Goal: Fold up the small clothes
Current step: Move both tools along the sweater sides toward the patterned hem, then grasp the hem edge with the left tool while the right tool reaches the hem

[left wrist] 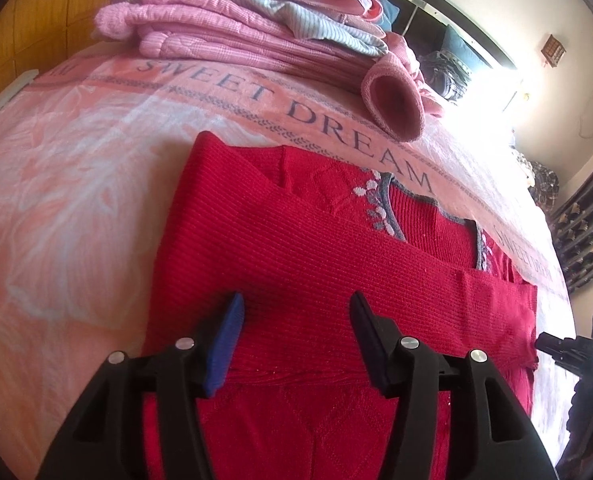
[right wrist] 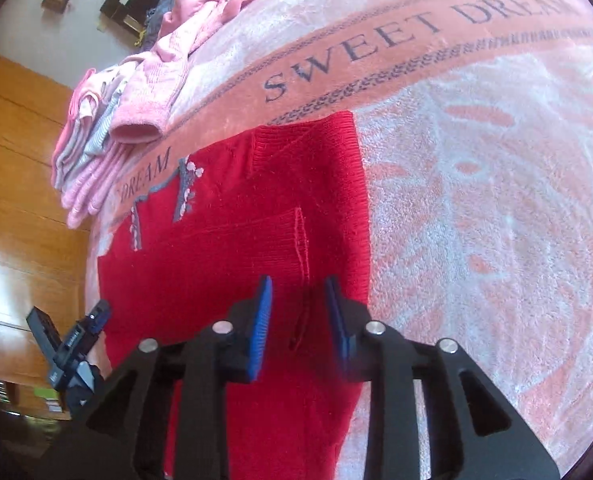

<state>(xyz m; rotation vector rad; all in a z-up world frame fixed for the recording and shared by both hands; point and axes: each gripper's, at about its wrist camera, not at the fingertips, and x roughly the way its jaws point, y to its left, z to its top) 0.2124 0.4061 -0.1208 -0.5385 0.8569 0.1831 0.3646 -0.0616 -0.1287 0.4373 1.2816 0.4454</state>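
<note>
On the blanket (left wrist: 76, 160), a red sweater (left wrist: 316, 248) lies flat.

I see pink blanket (left wrist: 76, 184) w/ "SWEET DREAM" text filling most of frame, wood wardrobe (right wrist: 12, 152) left side, small brown wall box (left wrist: 555, 45) upper right.

A bed (left wrist: 76, 168) under a pink and white blanket (right wrist: 476, 220) lettered "SWEET DREAM" carries a red sweater (left wrist: 316, 264) lying flat at lower centre and a stack of folded pink clothes (left wrist: 232, 28) at the top.
</note>
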